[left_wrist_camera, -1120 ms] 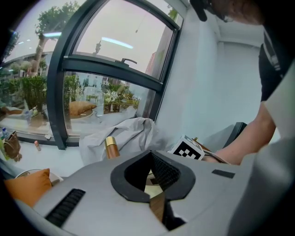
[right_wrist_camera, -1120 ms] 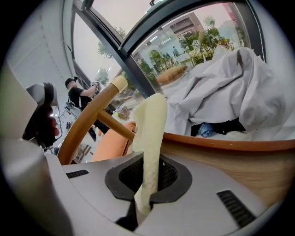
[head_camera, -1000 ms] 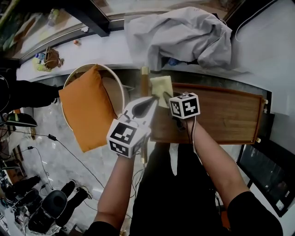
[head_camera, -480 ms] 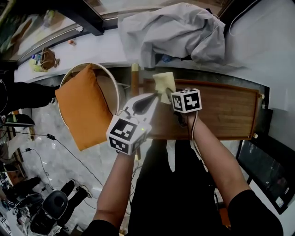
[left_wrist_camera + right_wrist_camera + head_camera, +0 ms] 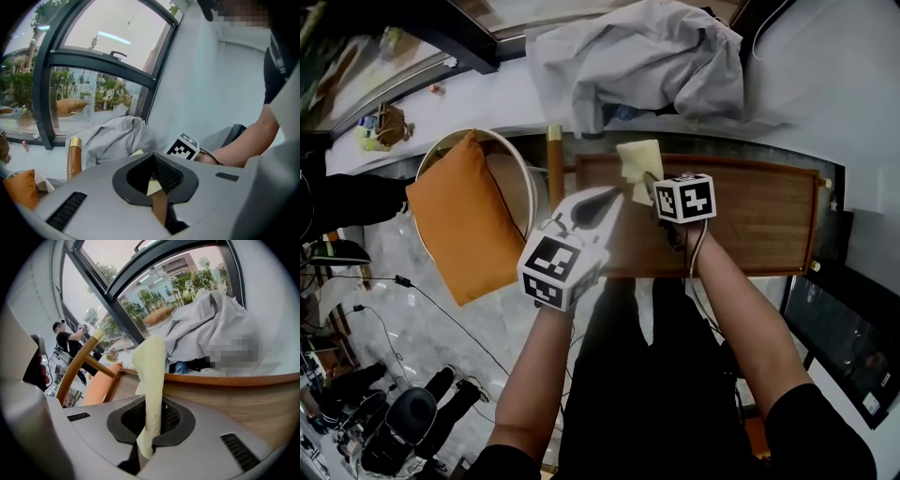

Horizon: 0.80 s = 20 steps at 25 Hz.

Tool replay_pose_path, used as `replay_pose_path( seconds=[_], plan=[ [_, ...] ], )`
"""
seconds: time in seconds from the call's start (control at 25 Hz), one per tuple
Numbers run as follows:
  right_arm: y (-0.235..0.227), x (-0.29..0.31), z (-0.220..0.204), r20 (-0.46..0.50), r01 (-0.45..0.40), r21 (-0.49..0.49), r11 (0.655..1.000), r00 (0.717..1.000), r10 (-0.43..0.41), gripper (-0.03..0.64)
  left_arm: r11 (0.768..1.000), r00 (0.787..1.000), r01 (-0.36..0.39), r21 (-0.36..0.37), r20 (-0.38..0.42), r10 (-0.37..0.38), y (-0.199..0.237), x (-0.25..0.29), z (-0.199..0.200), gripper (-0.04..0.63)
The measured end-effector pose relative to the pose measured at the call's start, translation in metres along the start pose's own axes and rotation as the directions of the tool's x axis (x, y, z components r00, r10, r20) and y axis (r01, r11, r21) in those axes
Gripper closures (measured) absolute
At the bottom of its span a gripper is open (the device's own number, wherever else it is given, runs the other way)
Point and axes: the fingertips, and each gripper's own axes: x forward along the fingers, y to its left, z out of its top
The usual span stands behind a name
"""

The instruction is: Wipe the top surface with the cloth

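The yellow cloth (image 5: 637, 161) hangs over the left part of the wooden table top (image 5: 750, 216). My right gripper (image 5: 649, 186) is shut on the cloth's near end. In the right gripper view the cloth (image 5: 151, 376) rises as a strip out of the shut right gripper (image 5: 147, 446), above the table top (image 5: 243, 399). My left gripper (image 5: 614, 197) hovers just left of it over the table's left end, shut with nothing in it. From the left gripper view, the left gripper (image 5: 157, 187) shows a sliver of cloth and wood past its jaws, with the right gripper's marker cube (image 5: 183, 146) beyond.
A grey garment (image 5: 637, 56) lies heaped on the white sill behind the table. A round wooden chair (image 5: 539, 178) with an orange cushion (image 5: 464, 225) stands left of the table. The table's raised rim (image 5: 816, 225) bounds its right end. Cables run across the marble floor (image 5: 422, 309).
Both grippers have shifted right along the table from its left edge, the right one carrying the cloth. Both remain shut.
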Motion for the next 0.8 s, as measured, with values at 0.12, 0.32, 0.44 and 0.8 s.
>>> replay_pose_path(
  seconds=[0.12,0.32,0.44,0.8],
  plan=[
    [-0.009,-0.008,0.0,0.011,0.013,0.0,1.0,1.0,-0.013,0.584,1.0,1.0,0.007,-0.001,-0.005,-0.007,-0.007,0.007,-0.002,0.586],
    [-0.027,-0.022,-0.001,0.022,0.03,0.016,0.999,0.999,-0.031,0.584,1.0,1.0,0.024,0.008,-0.012,-0.024,-0.022,0.018,-0.001,0.586],
    [-0.037,-0.031,-0.001,0.029,0.048,0.018,0.999,0.998,-0.049,0.584,0.999,0.999,0.031,0.01,-0.02,-0.031,-0.028,0.023,-0.002,0.586],
    [-0.069,-0.053,-0.01,0.036,0.069,0.056,0.996,0.997,-0.071,0.584,0.998,0.997,0.061,0.003,-0.056,-0.061,-0.051,0.043,-0.008,0.586]
  ],
)
